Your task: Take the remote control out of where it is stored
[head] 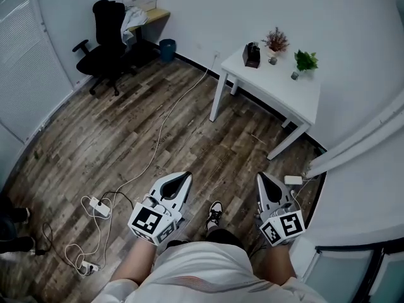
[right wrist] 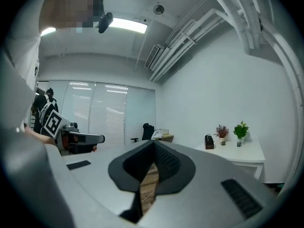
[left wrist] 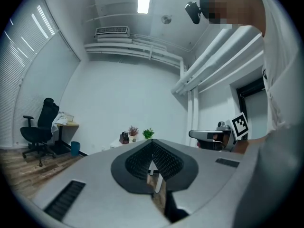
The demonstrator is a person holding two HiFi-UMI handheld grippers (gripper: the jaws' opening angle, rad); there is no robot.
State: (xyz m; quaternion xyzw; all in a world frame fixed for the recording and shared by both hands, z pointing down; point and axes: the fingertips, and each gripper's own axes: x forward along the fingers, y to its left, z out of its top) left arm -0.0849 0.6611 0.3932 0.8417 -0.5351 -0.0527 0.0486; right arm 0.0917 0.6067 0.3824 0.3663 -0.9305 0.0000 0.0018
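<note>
The person is standing on the wooden floor (head: 126,137) and holding 2 grippers out level at waist height, with 1 dark shoe (head: 215,213) showing between them. The left gripper (head: 185,176) is keeping its jaws pressed together, the dark ribbed pads meeting at the tips with nothing between them, and only floor and a table leg are showing through the slit lower down. The right gripper (head: 261,176) is likewise closed on nothing, its pads meeting at the front. Both are pointing toward the white table (head: 297,96) standing against the wall, well apart from them. A small black holder (head: 251,54) is sitting on the table's far left corner, with a reddish potted plant (head: 276,41) just beside it and a green potted plant (head: 305,60) further to the right. The remote control itself is too small to make out; I cannot tell whether it is sitting in that holder. Across the room a black office chair (head: 107,33) is standing by a wooden desk (head: 154,14), with a blue bin (head: 167,48) near the wall. A white cable (head: 170,112) is trailing over the floor to a power strip (head: 100,206) near the left gripper.
</note>
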